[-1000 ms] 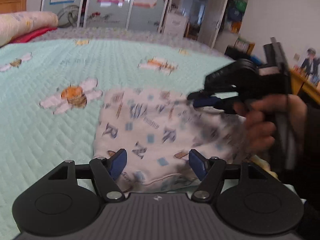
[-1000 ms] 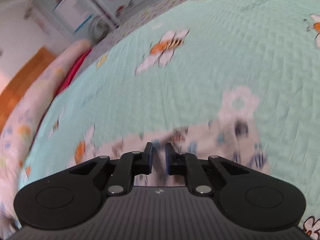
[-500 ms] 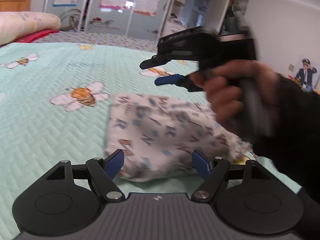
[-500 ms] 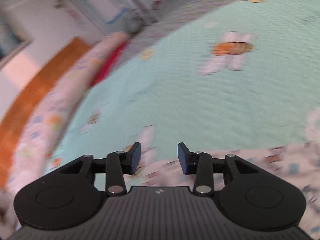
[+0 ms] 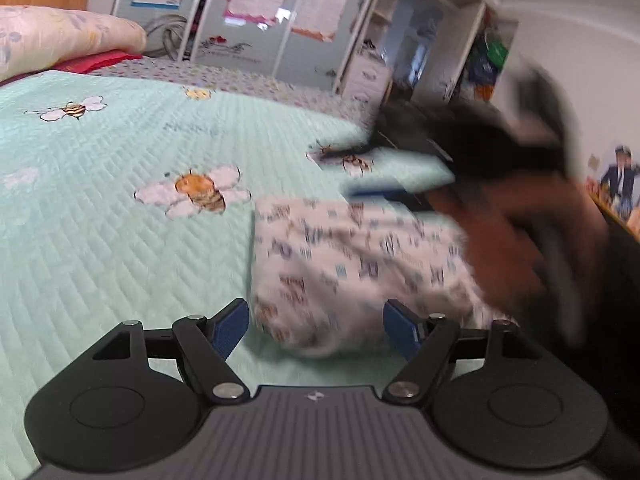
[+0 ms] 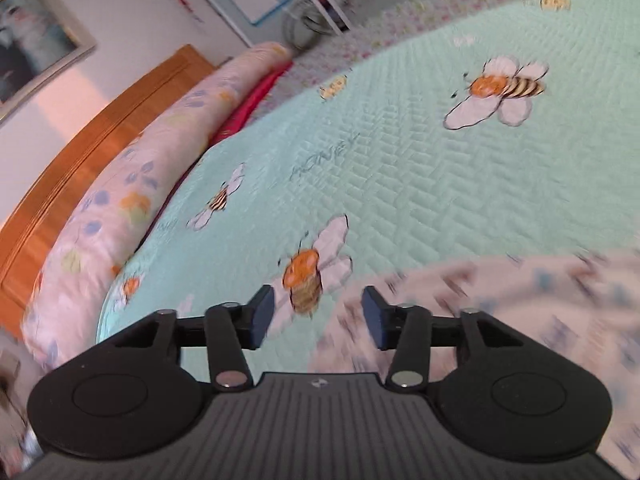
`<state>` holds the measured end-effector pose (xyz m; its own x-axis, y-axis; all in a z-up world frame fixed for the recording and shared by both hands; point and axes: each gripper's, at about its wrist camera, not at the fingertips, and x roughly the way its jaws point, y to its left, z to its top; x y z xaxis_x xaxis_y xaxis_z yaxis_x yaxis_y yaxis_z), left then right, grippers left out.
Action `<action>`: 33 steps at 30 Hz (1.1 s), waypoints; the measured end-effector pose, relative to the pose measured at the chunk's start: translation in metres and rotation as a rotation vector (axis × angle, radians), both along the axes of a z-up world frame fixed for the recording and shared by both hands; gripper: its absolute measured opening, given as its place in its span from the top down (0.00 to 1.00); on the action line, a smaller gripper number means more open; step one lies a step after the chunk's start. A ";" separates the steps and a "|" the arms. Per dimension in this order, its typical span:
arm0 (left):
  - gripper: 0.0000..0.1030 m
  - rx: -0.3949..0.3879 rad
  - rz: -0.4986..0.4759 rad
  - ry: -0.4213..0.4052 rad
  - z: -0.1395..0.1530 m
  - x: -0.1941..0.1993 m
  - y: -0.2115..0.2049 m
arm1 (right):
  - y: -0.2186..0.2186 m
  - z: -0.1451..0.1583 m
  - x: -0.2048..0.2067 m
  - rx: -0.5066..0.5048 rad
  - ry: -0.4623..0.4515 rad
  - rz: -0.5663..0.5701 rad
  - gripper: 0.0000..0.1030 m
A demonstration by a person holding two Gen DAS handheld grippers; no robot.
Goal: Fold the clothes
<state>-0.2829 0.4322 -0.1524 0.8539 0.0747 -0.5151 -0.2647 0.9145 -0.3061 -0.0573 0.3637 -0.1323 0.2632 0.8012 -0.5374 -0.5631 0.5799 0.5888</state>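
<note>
A white garment (image 5: 352,264) printed with blue letters lies folded on the mint bee-print bedspread (image 5: 120,240). My left gripper (image 5: 316,330) is open at the garment's near edge; the cloth sits between its blue pads (image 5: 230,326) without being pressed. My right gripper (image 5: 372,168), blurred and held by a hand (image 5: 504,240), hovers over the garment's far right side. In the right wrist view the right gripper (image 6: 318,314) has its jaws opening with nothing between them; the garment (image 6: 500,320) lies below and to the right.
A floral pillow (image 6: 120,220) and a red cushion (image 6: 248,108) line the wooden headboard (image 6: 80,136) at the bed's far end. Wardrobe doors with posters (image 5: 260,12) and open shelves (image 5: 420,60) stand beyond the bed.
The right gripper, nearly shut at the garment's fold a second ago, has opened, lifted off and swung away. The garment now rests flat. The left gripper has drawn back a little, still open.
</note>
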 end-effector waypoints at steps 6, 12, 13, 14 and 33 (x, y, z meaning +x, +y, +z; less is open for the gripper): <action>0.25 -0.029 0.011 0.025 0.000 0.013 -0.003 | -0.078 -0.032 0.039 -0.050 0.060 -0.271 0.57; 0.25 -0.085 0.078 0.038 -0.002 0.001 0.016 | -0.159 -0.004 0.011 0.098 -0.004 -0.399 0.36; 0.25 -0.114 0.095 0.041 -0.004 0.002 0.021 | -0.170 -0.009 0.004 0.087 0.003 -0.424 0.36; 0.25 -0.151 0.108 0.045 -0.005 0.003 0.026 | -0.182 -0.015 -0.003 0.078 0.014 -0.451 0.36; 0.24 0.159 0.169 0.228 0.064 0.051 -0.037 | -0.106 0.040 -0.057 -0.274 -0.098 -0.371 0.31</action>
<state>-0.2319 0.3955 -0.0887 0.6865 0.3007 -0.6621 -0.4623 0.8832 -0.0783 -0.1142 0.2579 -0.0926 0.5648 0.4756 -0.6744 -0.3337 0.8790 0.3405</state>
